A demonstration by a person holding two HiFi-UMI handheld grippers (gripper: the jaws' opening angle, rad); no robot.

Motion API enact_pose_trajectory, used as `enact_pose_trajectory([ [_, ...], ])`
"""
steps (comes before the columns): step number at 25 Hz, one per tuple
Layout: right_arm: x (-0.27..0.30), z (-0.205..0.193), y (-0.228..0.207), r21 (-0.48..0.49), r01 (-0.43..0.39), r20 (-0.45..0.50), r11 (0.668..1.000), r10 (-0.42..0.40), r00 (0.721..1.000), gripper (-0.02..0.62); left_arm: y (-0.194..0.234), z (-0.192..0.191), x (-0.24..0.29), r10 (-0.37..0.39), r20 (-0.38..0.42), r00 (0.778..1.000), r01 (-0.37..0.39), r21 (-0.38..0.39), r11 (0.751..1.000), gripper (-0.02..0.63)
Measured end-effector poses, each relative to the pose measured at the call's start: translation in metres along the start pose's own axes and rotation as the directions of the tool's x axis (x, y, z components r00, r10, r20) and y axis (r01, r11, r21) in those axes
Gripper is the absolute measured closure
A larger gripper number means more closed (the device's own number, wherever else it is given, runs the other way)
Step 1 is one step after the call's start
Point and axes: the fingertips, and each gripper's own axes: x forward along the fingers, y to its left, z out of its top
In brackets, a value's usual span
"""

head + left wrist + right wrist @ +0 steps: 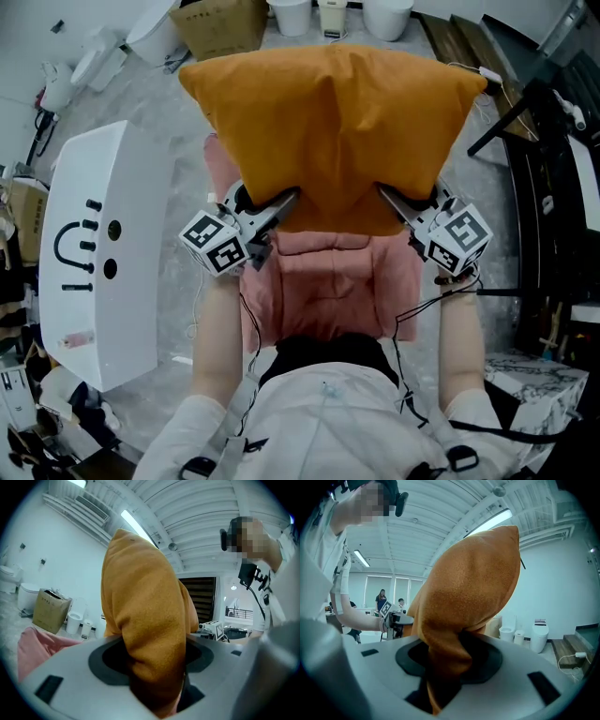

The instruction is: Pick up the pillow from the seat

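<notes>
I have the orange pillow (328, 131) up in the air at my 12 o'clock. It hangs over the pink seat (328, 291) and I think it is not touching it.

My left gripper (279, 204) is pinching the pillow's bottom edge at its 7 o'clock. My right gripper (396, 202) is pinching it at its 5 o'clock. Each one has only a small bunch of soft cloth squeezed between its jaws.

That is what could go wrong. The cloth is smooth and squishy, so a bunch could slide out if I shake or jerk. Then that side would flop down. If both let go, the pillow would drop back on the seat. If I pull my two hands apart, the edge could tug free too. The big top part leans away from me, so it could tip over and twist in my grip.

Both my arms reach straight out in front of me, side by side. The two grippers point about level and turn in a bit toward each other.
</notes>
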Motion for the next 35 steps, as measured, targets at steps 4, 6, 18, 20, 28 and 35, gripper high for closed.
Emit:
enact_pose_trajectory([
  [4,0.001,0.025,0.011,-0.025,-0.01,0.023,1.0,0.011,1.0,0.437,-0.007,0.023,-0.011,-0.002,0.031,1.0,0.001,0.025,1.0,0.313],
  [6,0.0,0.036,0.013,-0.039,-0.012,0.033,0.999,0.013,0.999,0.436,-0.011,0.033,-0.014,-0.004,0.046,0.999,0.002,0.037,0.999,0.313],
  [18,-0.008,0.077,0.044,-0.09,-0.025,0.055,0.996,0.03,0.998,0.426,-0.035,0.068,-0.042,0.006,0.108,0.994,-0.014,0.08,0.997,0.313],
  [20,-0.013,0.083,0.045,-0.096,-0.017,0.068,0.995,0.023,0.997,0.426,-0.04,0.076,-0.041,0.0,0.117,0.993,-0.012,0.096,0.995,0.313],
  [28,-0.023,0.102,0.041,-0.109,0.016,0.104,0.994,-0.004,0.995,0.425,-0.05,0.098,-0.033,-0.014,0.144,0.989,-0.005,0.133,0.991,0.313],
  [35,-0.031,0.11,0.032,-0.109,0.039,0.135,0.993,-0.024,0.991,0.422,-0.054,0.111,-0.02,-0.045,0.14,0.989,0.022,0.167,0.986,0.312],
])
